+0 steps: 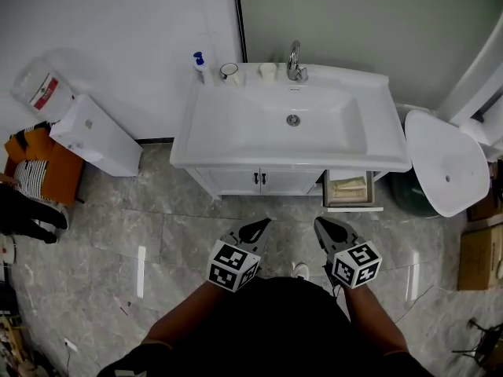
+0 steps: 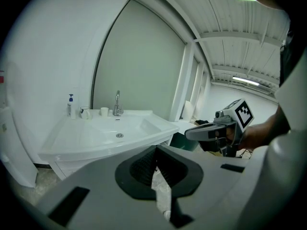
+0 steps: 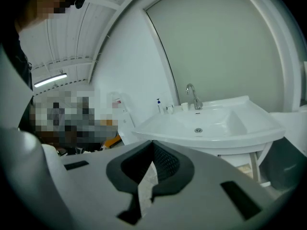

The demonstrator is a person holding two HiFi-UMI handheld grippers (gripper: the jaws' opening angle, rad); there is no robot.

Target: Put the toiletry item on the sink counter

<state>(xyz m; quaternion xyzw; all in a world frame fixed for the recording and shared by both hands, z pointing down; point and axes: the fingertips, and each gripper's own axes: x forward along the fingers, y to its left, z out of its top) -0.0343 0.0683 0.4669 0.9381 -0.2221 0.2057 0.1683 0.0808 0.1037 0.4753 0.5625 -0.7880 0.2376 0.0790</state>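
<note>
Short of the sink counter (image 1: 381, 136), left gripper (image 1: 261, 226) and right gripper (image 1: 324, 226) hang shut, empty — the one plain toiletry item, a pump bottle (image 1: 201, 67), stands upright at its back-left corner, nearer the left gripper.

A bathroom corner is shown, apparently built as a mock-up inside a larger hall. A white ceramic washbasin counter (image 1: 236, 144) on a white two-door cabinet (image 1: 259, 181) is set against plain pale wall panels (image 1: 354, 22). A curved chrome tap (image 1: 295, 60), a white pump bottle with a blue top (image 1: 200, 66), a white mug with a dark rim (image 1: 229, 72) and a small white cup (image 1: 268, 71) are lined up at its back edge. A glossy grey marble-patterned tiled floor (image 1: 157, 234) is laid below. A white ribbed ceiling (image 2: 240, 37) with a fluorescent tube lamp (image 2: 245, 81) is seen beyond the panels. A white water dispenser (image 1: 94, 136) and a brown cardboard box (image 1: 481, 254) are kept nearby.
</note>
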